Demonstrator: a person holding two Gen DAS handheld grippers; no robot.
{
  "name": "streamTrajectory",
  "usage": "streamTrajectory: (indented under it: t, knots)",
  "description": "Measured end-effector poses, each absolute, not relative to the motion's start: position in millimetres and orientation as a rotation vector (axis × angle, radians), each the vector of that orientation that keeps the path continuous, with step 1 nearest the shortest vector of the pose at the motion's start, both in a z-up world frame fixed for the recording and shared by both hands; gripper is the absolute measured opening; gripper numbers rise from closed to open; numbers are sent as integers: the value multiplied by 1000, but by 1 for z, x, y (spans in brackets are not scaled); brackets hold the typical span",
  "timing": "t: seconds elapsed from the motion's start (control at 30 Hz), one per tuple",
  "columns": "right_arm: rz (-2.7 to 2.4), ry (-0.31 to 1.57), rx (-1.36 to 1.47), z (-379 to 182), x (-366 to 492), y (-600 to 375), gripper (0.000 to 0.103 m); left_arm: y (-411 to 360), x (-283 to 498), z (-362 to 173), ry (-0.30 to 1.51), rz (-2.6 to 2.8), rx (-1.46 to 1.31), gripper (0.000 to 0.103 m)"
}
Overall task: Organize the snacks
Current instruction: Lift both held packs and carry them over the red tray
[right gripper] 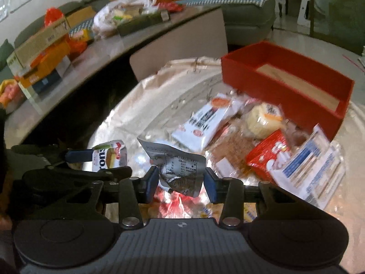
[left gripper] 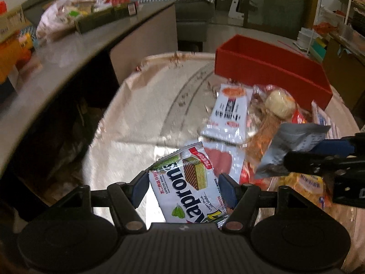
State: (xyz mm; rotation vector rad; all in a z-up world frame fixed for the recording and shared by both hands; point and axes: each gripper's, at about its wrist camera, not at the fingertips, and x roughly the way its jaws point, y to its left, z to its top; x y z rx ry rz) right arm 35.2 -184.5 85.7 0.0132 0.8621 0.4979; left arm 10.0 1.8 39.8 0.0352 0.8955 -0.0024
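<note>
My left gripper (left gripper: 183,188) is shut on a white Kaprons wafer packet (left gripper: 189,187) and holds it above the round table. It also shows at the left of the right wrist view (right gripper: 109,155). My right gripper (right gripper: 181,181) is shut on a grey foil snack packet (right gripper: 176,166), seen at the right of the left wrist view (left gripper: 294,146). A pile of snacks lies ahead: a white packet (left gripper: 230,114), a round bun in clear wrap (right gripper: 262,119) and a red packet (right gripper: 269,155). An open red box (right gripper: 292,84) stands behind the pile.
The round table has a shiny cream cloth (left gripper: 159,105). A long grey counter (right gripper: 109,52) to the left carries cardboard boxes (right gripper: 41,43) and plastic bags (right gripper: 123,13). A dark gap lies between counter and table. A blue-and-white packet (right gripper: 312,166) lies at the right.
</note>
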Motion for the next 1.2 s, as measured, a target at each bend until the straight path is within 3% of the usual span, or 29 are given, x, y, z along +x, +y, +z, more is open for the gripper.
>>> streamTrajectory:
  t: [0.3,1.2]
  knots:
    - [397,760,95,114,52,-220,51,-31,48,79,775,-94,70,60]
    - [229,710,110,119,147,-277,51,-115,149,79,716,-168,169,60]
